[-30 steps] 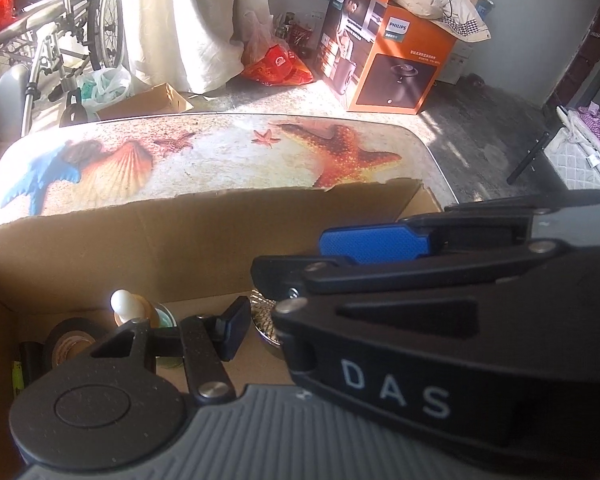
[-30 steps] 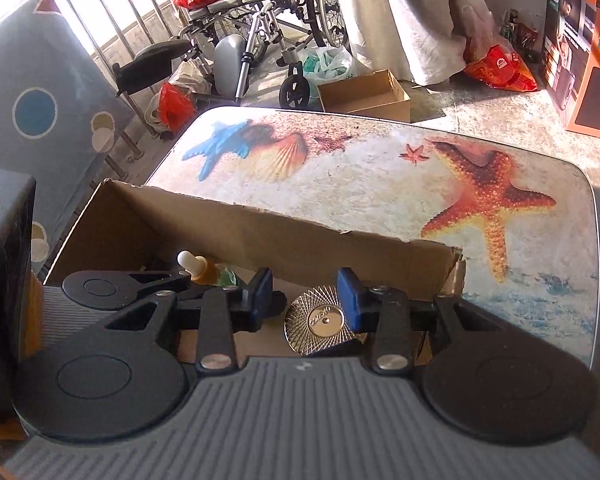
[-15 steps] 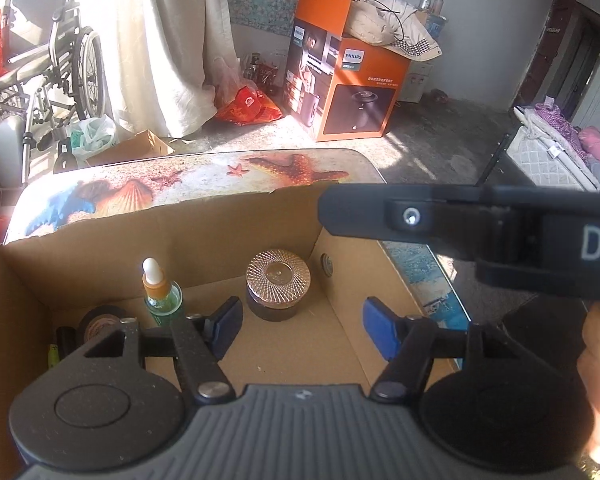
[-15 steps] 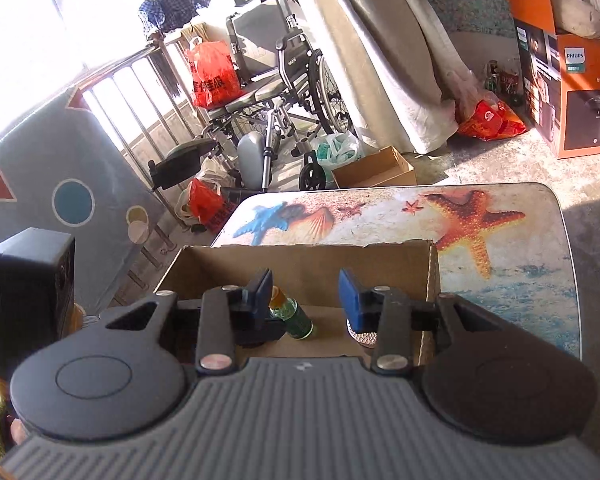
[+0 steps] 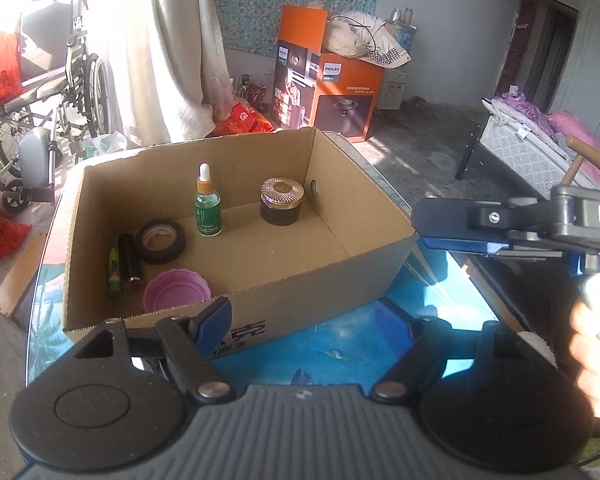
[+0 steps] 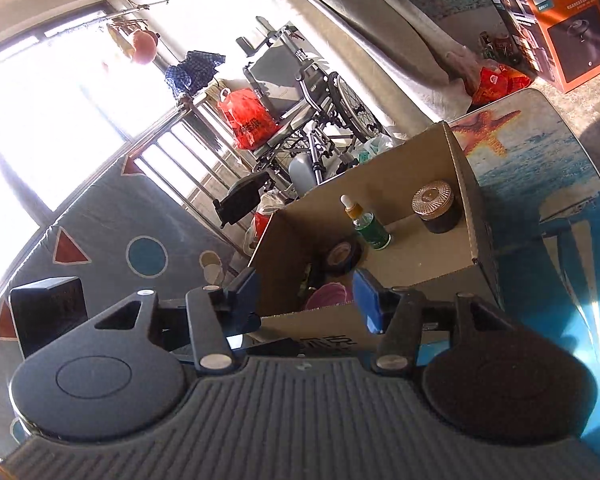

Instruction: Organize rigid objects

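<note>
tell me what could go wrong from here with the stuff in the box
1. The dropper bottle stands tall and narrow near the tape roll; a bump to the cardboard box could tip it.
2. Both grippers, left and right, hang empty with jaws opening just outside the box's near wall; a careless reach back in might catch that wall and shift everything.
3. The gold-lidded jar sits close to the right wall, leaving little finger room there.

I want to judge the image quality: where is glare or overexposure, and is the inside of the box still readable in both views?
Right wrist view: the window is blown out to white and the frame is strongly tilted, yet the dropper bottle stays readable. Left wrist view: even sunlight inside the cardboard box; the hand at the right edge is overexposed; fisheye bending at the borders.
</note>
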`<control>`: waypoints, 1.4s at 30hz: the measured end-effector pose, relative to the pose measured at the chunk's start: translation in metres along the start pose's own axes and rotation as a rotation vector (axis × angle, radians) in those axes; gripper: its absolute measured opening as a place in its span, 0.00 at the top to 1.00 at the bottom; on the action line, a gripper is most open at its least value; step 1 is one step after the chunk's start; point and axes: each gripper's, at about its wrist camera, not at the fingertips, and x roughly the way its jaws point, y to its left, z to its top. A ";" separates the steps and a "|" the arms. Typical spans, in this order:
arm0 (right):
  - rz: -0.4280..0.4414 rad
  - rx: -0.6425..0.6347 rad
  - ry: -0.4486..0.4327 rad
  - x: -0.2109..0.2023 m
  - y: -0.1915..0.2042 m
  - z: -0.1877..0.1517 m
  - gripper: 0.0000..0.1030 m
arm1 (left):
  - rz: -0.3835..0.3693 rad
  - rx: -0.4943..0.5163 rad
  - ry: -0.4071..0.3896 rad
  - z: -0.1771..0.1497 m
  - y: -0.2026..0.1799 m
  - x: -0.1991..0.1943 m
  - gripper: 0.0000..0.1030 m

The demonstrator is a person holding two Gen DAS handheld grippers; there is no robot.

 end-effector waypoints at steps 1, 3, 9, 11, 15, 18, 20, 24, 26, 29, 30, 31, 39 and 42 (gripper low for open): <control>-0.002 0.004 0.022 0.004 0.000 -0.008 0.47 | 0.011 -0.002 0.003 -0.009 0.002 -0.001 0.19; -0.026 0.005 0.066 0.017 0.003 -0.025 0.43 | 0.039 -0.003 0.012 -0.023 0.002 0.000 0.19; -0.064 -0.005 0.153 0.048 0.014 -0.059 0.28 | 0.107 -0.009 0.053 -0.062 0.004 0.010 0.18; -0.078 -0.009 0.176 0.057 0.017 -0.066 0.24 | 0.133 0.014 0.053 -0.072 0.002 0.016 0.17; -0.092 -0.003 0.213 0.079 0.021 -0.071 0.22 | 0.189 0.073 0.030 -0.084 -0.002 0.027 0.13; -0.092 -0.008 0.243 0.098 0.023 -0.069 0.21 | 0.222 0.098 0.020 -0.090 -0.001 0.038 0.12; -0.087 -0.022 0.260 0.112 0.023 -0.065 0.21 | 0.227 0.093 0.028 -0.095 0.004 0.045 0.12; -0.074 -0.047 0.296 0.137 0.024 -0.064 0.29 | 0.215 0.062 0.027 -0.099 0.014 0.055 0.12; -0.063 -0.055 0.325 0.149 0.024 -0.063 0.38 | 0.217 0.059 0.015 -0.100 0.017 0.058 0.13; -0.042 -0.052 0.367 0.167 0.022 -0.063 0.51 | 0.220 0.056 0.015 -0.101 0.022 0.063 0.18; -0.037 -0.053 0.378 0.172 0.021 -0.064 0.55 | 0.219 0.051 0.017 -0.101 0.024 0.064 0.22; -0.030 -0.053 0.387 0.176 0.020 -0.064 0.56 | 0.215 0.041 0.019 -0.102 0.027 0.066 0.27; 0.000 -0.040 0.437 0.188 0.015 -0.068 0.68 | 0.178 0.043 0.021 -0.102 0.028 0.066 0.40; -0.017 -0.030 0.431 0.180 0.010 -0.068 0.69 | 0.155 0.075 0.020 -0.101 0.018 0.067 0.40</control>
